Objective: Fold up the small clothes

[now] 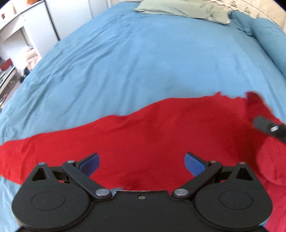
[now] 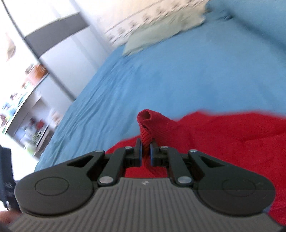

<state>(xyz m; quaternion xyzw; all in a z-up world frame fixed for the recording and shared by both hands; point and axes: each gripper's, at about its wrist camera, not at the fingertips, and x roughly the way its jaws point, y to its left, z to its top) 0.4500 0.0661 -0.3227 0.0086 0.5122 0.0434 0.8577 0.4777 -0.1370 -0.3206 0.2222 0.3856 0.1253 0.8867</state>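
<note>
Spread across the near part of the blue bed cover (image 1: 135, 58), with the long axis running left to right from a thin tail at the left to a bunched mass at the right: the red garment (image 1: 152, 132). Hovering over the garment's near middle, fingers wide apart and empty, no cloth between the blue pads (image 1: 90, 165): the left gripper (image 1: 142, 163). Directly ahead of and under those fingers, flat red cloth, so probably just a short drop and a pinch needed for a hold. Further right on the garment, near its bunched end, a dark blurred piece of the other tool poking into the left wrist view. There, closed tight on a ribbed fold of the red garment, with a rolled cuff-like end sticking up just beyond the tips: the right gripper (image 2: 146, 151). From the right wrist view, the rest of the garment trailing off to the right of that grip and lying on the bed cover. Beyond the garment, well apart at the far side of the cover, a pale green pillow (image 1: 182, 9). Judged nearer the next grasp point: the left gripper, with 1 of 2 holds made.
</note>
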